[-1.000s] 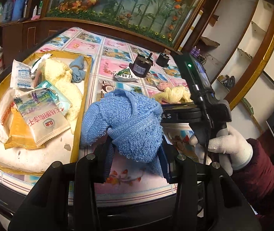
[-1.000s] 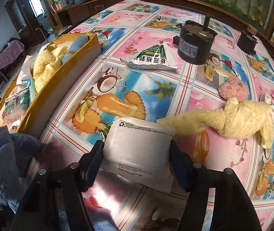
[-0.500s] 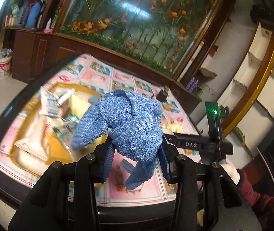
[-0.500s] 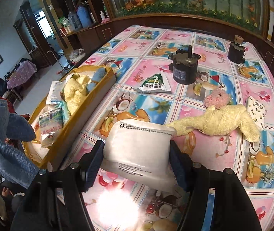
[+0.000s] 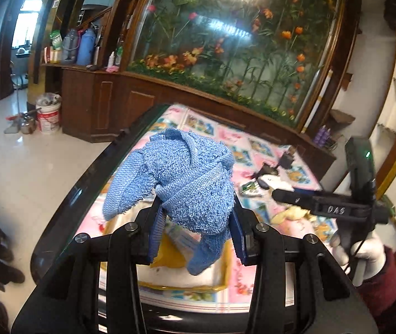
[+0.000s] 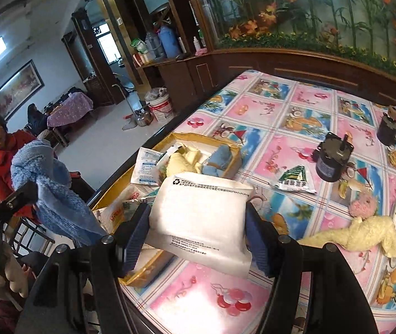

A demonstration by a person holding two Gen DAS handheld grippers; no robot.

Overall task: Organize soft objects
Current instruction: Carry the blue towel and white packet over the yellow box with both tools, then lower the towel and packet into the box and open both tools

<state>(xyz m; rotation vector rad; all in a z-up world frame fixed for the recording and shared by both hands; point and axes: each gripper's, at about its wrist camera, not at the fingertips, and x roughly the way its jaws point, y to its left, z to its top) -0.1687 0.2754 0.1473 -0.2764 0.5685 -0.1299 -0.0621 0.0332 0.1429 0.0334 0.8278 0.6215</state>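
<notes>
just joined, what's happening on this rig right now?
A person holds a pair of tongs in each hand. The left tongs are shut on a crumpled blue towel, and the right tongs grip a white padded pouch, both held above the yellow tray that already contains packets and cloths. A yellow cloth, a pink fuzzy ball and a green packet lie on the tablecloth.

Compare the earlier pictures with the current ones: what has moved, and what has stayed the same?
Both grippers have risen from the table, each carrying its load. The left gripper has lifted the blue towel above the yellow tray; the right gripper has lifted the white packet off the tablecloth. Unchanged: both grips, the yellow towel, the green sachet and the two black motors.
</notes>
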